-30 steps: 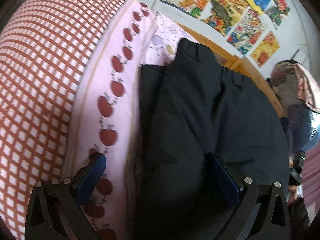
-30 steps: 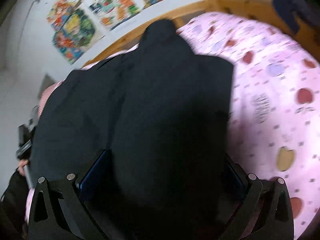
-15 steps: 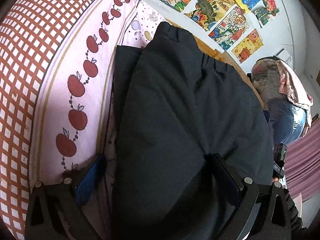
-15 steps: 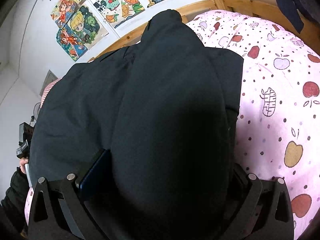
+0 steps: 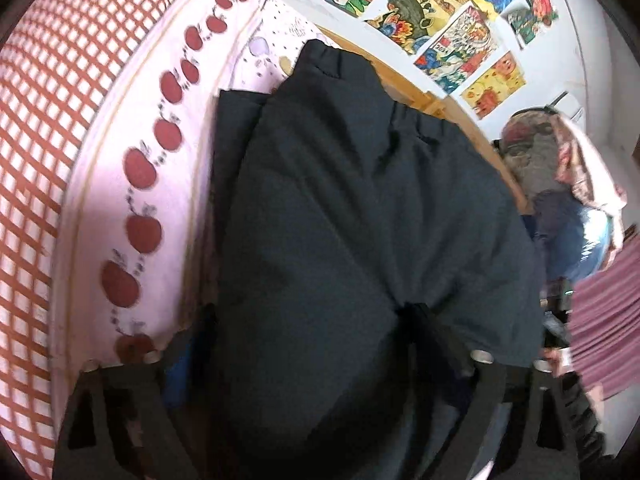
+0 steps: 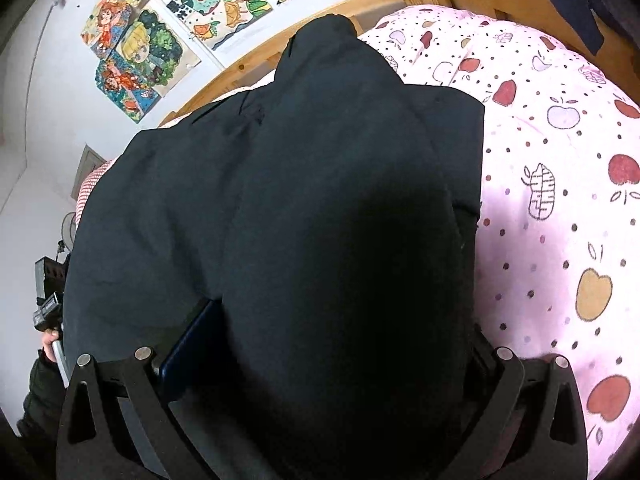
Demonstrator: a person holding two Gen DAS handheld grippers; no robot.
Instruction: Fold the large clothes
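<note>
Both grippers are buried in the same dark garment (image 6: pixel 320 220). The right gripper (image 6: pixel 324 360) has its jaws set wide with a fat fold of the cloth bulging up between them; the blue pad on its near side presses the fabric, the other finger is mostly covered, so it looks like a wide grab on the bundle. The left gripper (image 5: pixel 316 344) is harder to read (its view is motion-smeared): fabric fills the gap between its wide-set fingers and drapes over one, so I can't tell whether it's actually pinching.

The garment lies on a pink apple-print bedspread (image 6: pixel 560 200), one end toward the wooden bed frame (image 6: pixel 400 4).

Only the left view shows the red-checked blanket (image 5: pixel 52 120) beside the apple border, plus a heap of clothes (image 5: pixel 560 184) off past the bed. Only the right view shows a sleeved hand (image 6: pixel 52 340) holding the other handle at the edge. Colourful drawings (image 6: pixel 152 44) cover the wall in both.
</note>
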